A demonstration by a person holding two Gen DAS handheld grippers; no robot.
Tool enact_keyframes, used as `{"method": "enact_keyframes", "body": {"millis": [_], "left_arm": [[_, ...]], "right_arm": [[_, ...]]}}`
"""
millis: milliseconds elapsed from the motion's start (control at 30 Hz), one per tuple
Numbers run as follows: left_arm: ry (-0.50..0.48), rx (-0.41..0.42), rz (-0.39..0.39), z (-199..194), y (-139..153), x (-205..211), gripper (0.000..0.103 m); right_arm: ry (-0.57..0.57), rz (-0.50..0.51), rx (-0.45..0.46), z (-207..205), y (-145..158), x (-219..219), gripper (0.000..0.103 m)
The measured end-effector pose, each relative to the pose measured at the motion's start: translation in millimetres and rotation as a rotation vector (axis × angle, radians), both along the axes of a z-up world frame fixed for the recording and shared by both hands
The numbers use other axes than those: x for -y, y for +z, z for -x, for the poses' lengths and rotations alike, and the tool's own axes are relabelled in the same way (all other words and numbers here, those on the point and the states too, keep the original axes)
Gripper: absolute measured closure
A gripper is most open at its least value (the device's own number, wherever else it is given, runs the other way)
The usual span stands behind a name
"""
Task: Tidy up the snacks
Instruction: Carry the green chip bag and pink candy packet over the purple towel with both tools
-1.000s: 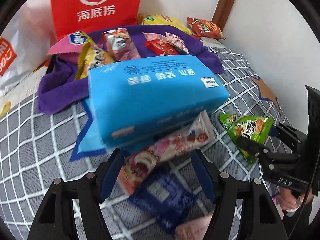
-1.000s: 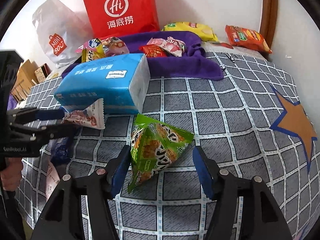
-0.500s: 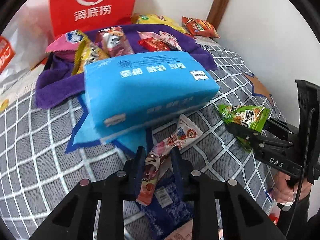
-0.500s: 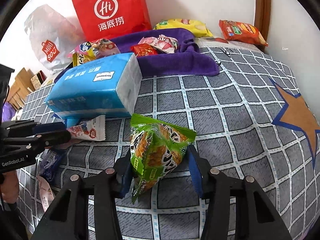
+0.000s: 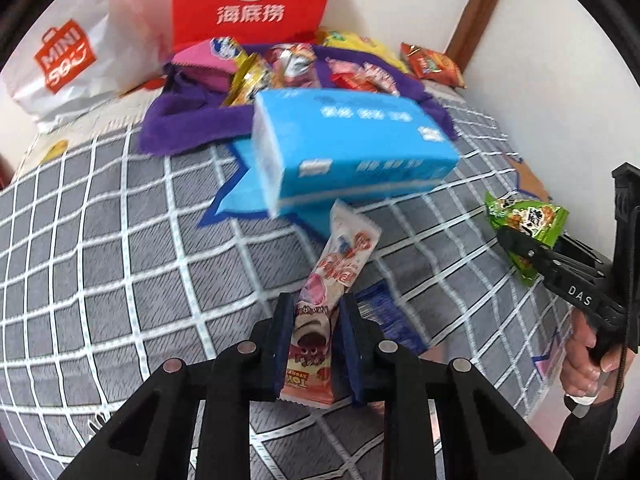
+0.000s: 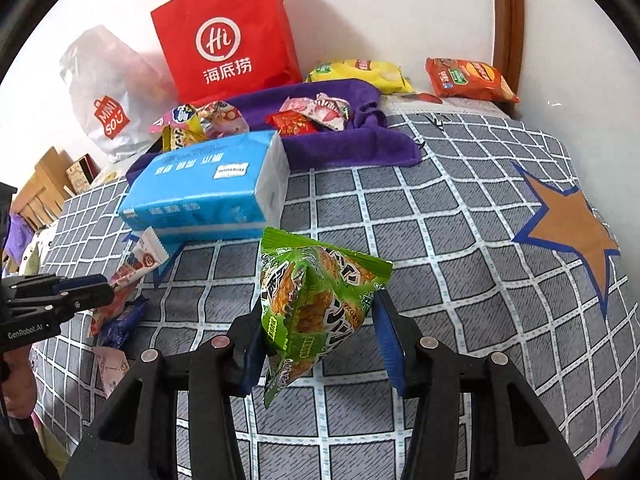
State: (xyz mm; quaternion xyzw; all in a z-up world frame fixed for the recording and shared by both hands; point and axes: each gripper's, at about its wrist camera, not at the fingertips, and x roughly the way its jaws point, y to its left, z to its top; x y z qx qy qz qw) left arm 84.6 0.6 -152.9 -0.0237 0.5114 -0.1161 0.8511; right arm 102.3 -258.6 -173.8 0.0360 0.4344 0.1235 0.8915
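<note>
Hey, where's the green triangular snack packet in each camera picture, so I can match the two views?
Left wrist view: the green triangular snack packet is at the right edge, pinched in the right tool that comes in from the side.
Right wrist view: it sits at centre bottom, held between that tool's blue pads.
Shared landmark: the blue plastic-wrapped tissue pack, lying on the grey checked cover in both.
</note>
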Motion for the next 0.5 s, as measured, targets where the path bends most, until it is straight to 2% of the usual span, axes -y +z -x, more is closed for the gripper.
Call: {"method": "enact_keyframes", "body": {"millis": [267, 400, 500], "left_arm": [[-0.014, 0.038, 0.0, -8, -16, 8, 0.075], [-0.023, 0.048, 0.014, -11, -16, 12, 0.076], [-0.032, 0.074, -0.007, -10, -17, 15, 0.079]], "right_arm": [[0.007, 0.043, -0.031, -6, -21, -10, 0.054], [-0.007, 0.037, -0.007, -7, -25, -10, 0.054], [-0.016, 0.052, 0.022, -8, -27, -12, 0.054]]}}
